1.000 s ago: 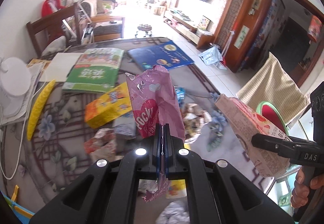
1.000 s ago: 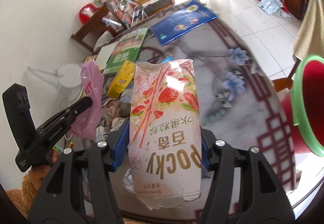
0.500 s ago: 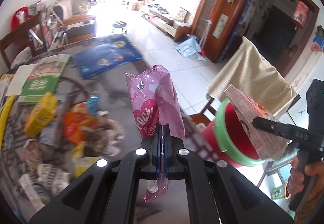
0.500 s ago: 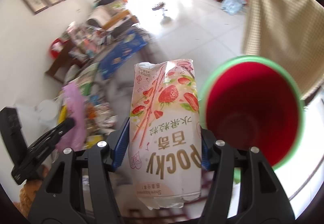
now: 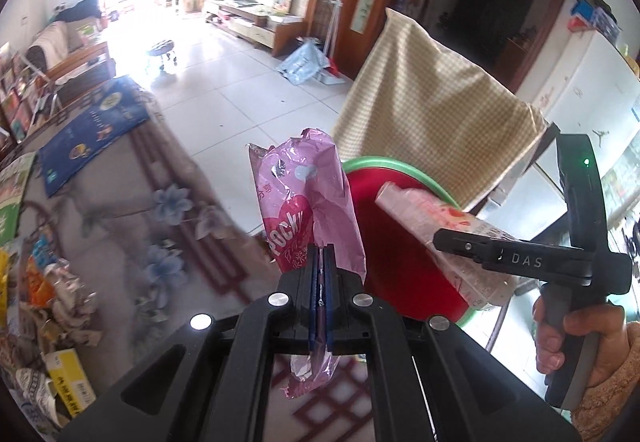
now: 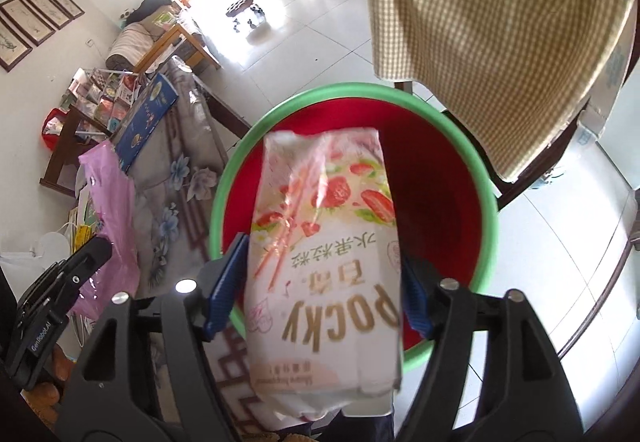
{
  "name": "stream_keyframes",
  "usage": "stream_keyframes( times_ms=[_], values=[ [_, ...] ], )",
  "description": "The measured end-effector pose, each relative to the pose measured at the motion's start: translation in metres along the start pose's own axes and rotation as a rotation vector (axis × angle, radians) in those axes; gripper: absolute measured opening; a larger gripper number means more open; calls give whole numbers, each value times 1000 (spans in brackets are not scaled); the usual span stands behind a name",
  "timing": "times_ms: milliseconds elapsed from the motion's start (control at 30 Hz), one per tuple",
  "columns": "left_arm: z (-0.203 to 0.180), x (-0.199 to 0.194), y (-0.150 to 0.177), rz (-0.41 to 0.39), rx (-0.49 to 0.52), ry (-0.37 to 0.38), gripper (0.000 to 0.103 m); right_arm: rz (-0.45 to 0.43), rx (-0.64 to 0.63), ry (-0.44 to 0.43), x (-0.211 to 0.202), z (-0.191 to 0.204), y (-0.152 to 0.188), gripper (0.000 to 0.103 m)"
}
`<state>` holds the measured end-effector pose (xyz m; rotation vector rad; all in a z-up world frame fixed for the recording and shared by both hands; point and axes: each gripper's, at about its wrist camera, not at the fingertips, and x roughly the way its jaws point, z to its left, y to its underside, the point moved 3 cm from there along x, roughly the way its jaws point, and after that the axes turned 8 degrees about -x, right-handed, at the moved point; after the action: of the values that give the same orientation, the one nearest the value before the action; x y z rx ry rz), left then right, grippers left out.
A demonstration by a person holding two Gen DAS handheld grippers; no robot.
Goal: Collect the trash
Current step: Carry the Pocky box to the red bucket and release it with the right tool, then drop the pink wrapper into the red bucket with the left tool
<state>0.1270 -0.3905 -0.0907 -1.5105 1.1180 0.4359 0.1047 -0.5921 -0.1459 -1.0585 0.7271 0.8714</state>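
Note:
My left gripper [image 5: 320,254] is shut on a crumpled pink Pocky wrapper [image 5: 304,202] and holds it upright at the near edge of a red bin with a green rim [image 5: 404,242]. My right gripper [image 6: 320,266] has its jaws spread wide beside a white strawberry Pocky box [image 6: 324,242], which looks blurred over the bin's red inside [image 6: 440,194]. The box also shows in the left wrist view [image 5: 440,234], tilted over the bin. The pink wrapper shows at the left in the right wrist view [image 6: 112,210].
The bin stands beside a table with a grey flowered cloth [image 5: 132,226]. More wrappers and boxes [image 5: 52,302] lie on it at the left, with a blue book [image 5: 88,126] further back. A chair with a checked cloth [image 5: 432,114] stands just behind the bin.
Both grippers have swung from over the table to the red bin. The right gripper's jaws have spread and the Pocky box now looks blurred above the bin.

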Motion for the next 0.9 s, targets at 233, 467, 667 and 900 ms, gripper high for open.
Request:
stream_keyframes(
  times_ms=[233, 467, 667, 900],
  values=[
    [-42, 36, -1, 57, 79, 50, 3, -90, 42, 71, -36, -31, -10, 80],
    [-62, 46, -4, 30, 110, 39, 54, -125, 49, 99, -54, -42, -10, 81],
    [-51, 31, -6, 0, 67, 21, 54, -141, 25, 88, -59, -33, -13, 81],
    [-19, 1, -5, -60, -26, -14, 54, -138, -43, 55, -54, -2, -17, 81]
  ],
)
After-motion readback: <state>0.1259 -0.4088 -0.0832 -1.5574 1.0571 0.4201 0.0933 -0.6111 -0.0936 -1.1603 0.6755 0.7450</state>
